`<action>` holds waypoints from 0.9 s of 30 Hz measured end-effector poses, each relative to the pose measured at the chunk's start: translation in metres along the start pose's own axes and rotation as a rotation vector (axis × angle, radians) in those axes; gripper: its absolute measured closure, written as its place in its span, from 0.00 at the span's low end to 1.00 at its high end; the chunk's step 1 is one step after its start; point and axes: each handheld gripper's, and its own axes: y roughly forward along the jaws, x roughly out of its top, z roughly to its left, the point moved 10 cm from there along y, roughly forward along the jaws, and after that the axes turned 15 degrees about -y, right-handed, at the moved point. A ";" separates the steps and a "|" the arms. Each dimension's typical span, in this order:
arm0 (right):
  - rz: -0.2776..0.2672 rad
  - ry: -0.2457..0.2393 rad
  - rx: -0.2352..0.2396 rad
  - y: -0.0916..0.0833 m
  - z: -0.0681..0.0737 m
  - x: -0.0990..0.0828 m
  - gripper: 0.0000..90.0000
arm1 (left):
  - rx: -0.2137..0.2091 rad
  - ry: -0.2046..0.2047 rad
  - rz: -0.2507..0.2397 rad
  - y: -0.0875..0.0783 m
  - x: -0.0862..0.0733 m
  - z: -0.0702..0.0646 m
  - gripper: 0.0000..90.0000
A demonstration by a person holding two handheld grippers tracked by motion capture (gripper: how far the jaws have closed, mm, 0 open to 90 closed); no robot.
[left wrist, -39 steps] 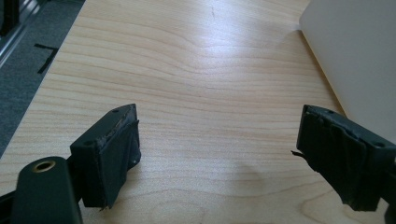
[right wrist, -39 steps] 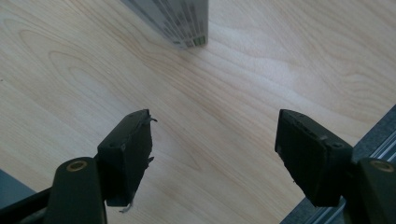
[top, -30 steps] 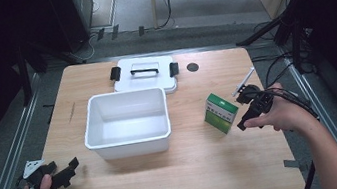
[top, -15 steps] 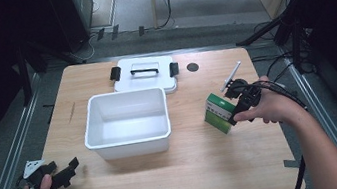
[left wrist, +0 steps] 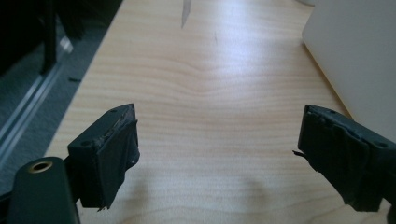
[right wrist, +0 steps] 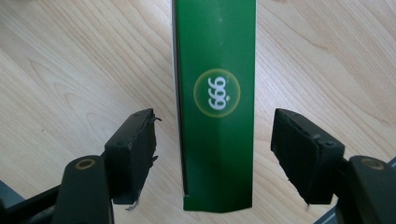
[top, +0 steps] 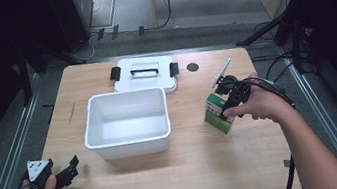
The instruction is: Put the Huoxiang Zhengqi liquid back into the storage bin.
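Two grippers: one in each of the person's hands, at opposite ends of the wooden table (top: 188,172).
Right gripper (right wrist: 215,154): poised over the green box, one jaw on each side of it, pointing down at the table; its jaws have just been closing, yet a strip of wood shows between each pad and the box, so nothing is gripped.
Green box (right wrist: 215,102): a narrow carton with a round gold-ringed badge reading "999" on the face toward the gripper's camera; in the high view it (top: 218,115) stands on the table to the right of the tub, well apart from it, half covered by the right gripper (top: 229,105).
Left gripper (left wrist: 215,158): held low at the near left corner of the table, jaws apart with bare wood between them; they have just been opening and hold nothing. In the high view it (top: 69,170) points toward the tub.
White tub (top: 128,123): open-topped plastic bin in the middle of the table; one white wall (left wrist: 355,51) shows in the left gripper view.
Lid (top: 146,75): white, with a black handle and two black side clips, lying flat behind the tub and touching its far rim.
Small dark disc (top: 193,67): set in the tabletop just right of the lid.
Cables (top: 266,87): black, trailing from the right gripper off the right edge.
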 end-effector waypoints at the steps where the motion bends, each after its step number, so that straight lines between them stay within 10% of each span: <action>1: -0.004 0.003 -0.001 0.000 0.000 0.001 0.36 | 0.003 0.017 -0.018 -0.001 0.001 -0.001 0.13; 7: -0.020 0.001 -0.005 0.001 -0.001 0.007 0.39 | -0.018 0.120 -0.133 -0.005 0.010 -0.009 0.11; 15: -0.019 -0.010 0.001 0.004 -0.002 0.010 0.45 | -0.029 0.061 -0.135 -0.004 0.012 -0.004 0.11; 27: 0.010 -0.032 -0.003 0.011 -0.001 0.011 0.67 | -0.046 0.075 -0.125 -0.005 0.010 -0.007 0.01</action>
